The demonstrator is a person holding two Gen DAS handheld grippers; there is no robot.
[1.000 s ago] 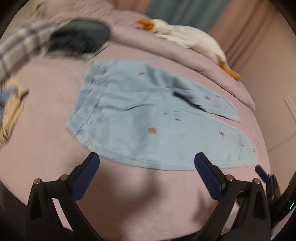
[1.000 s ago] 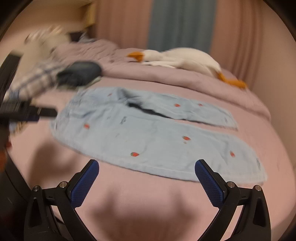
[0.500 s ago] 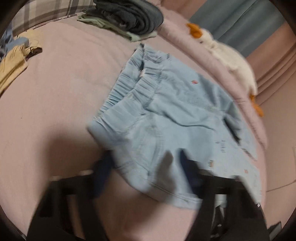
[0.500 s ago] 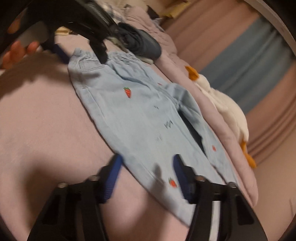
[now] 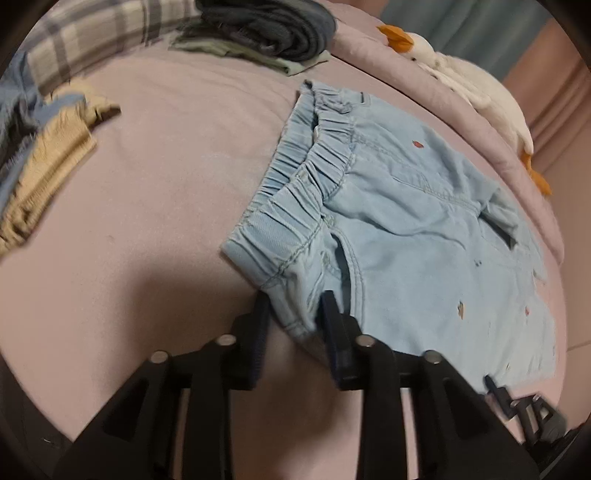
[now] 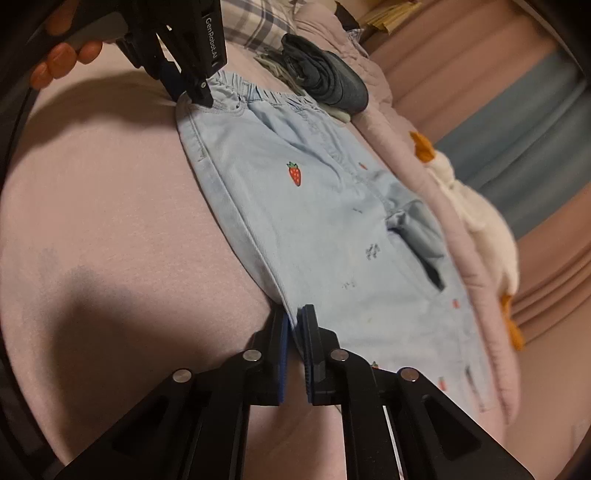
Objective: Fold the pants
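The pants (image 5: 424,236) lie flat on the bed (image 5: 166,184), long axis running from the waistband at upper centre of the left view down to lower right. The left hand-held gripper (image 5: 295,325) pinches the near waistband corner, though blur leaves the bite uncertain. The right hand-held gripper (image 6: 293,343) is clamped on the near side edge further along the leg. Bare bedding lies left; dark folded clothes (image 5: 266,29) and a goose toy (image 5: 472,81) crowd the far side.

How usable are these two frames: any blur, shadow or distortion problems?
Left wrist view: strong fisheye bending, slight motion blur at the left gripper and the pants edge it pinches, dark shadow on the bedspread. Right wrist view: sharper, strawberry print crisp, right gripper clear, shadow lower left.
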